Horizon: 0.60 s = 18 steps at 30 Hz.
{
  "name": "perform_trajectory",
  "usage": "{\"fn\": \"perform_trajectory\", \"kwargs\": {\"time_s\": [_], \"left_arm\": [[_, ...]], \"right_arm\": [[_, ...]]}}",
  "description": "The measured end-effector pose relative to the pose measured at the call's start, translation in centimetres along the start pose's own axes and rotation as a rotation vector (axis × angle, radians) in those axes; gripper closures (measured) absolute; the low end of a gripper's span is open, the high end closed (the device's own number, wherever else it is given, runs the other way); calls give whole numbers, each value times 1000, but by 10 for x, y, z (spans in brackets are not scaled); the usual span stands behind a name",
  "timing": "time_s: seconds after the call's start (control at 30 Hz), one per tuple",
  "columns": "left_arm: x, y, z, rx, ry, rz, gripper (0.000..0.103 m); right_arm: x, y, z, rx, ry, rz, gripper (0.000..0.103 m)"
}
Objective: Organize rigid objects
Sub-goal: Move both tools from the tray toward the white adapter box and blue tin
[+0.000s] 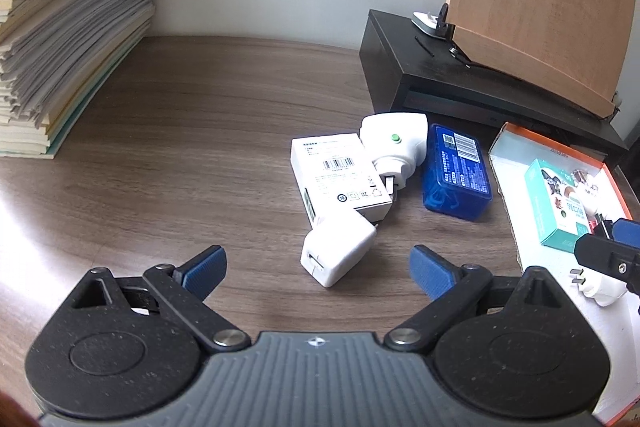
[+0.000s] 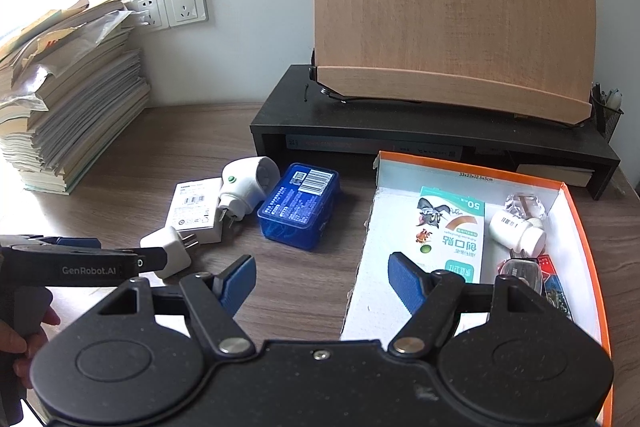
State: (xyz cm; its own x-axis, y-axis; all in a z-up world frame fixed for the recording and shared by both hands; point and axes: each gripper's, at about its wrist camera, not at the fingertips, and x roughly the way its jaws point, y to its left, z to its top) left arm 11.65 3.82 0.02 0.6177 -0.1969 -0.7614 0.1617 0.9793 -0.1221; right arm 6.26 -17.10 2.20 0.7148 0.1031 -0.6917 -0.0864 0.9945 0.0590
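Two wrist fisheye cameras look steeply down at a wooden desk (image 1: 180, 131) from close above. Both share the blue case (image 1: 456, 171) and orange-rimmed box (image 2: 580, 227).

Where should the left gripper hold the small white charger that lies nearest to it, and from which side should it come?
Grip the small white charger across its two flat, wide faces, on the body's middle, coming from above with the left gripper. Its prongs point toward the white box, so probably keep the fingers off that end.
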Motion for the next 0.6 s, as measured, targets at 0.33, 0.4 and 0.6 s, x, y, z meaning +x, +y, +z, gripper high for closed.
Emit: {"fn": "perform_trajectory", "kwargs": {"time_s": [0.33,0.4,0.6], "left_arm": [[31,7,34,-45,8,-32,1],[43,4,42,-34,34,-44,1],[80,5,60,-19,119,-31,0]], "right_arm": [[14,1,-1,24,23,-21,17],[17,1,0,29,25,-27,17],[26,-1,3,47,33,-49,17]]}}
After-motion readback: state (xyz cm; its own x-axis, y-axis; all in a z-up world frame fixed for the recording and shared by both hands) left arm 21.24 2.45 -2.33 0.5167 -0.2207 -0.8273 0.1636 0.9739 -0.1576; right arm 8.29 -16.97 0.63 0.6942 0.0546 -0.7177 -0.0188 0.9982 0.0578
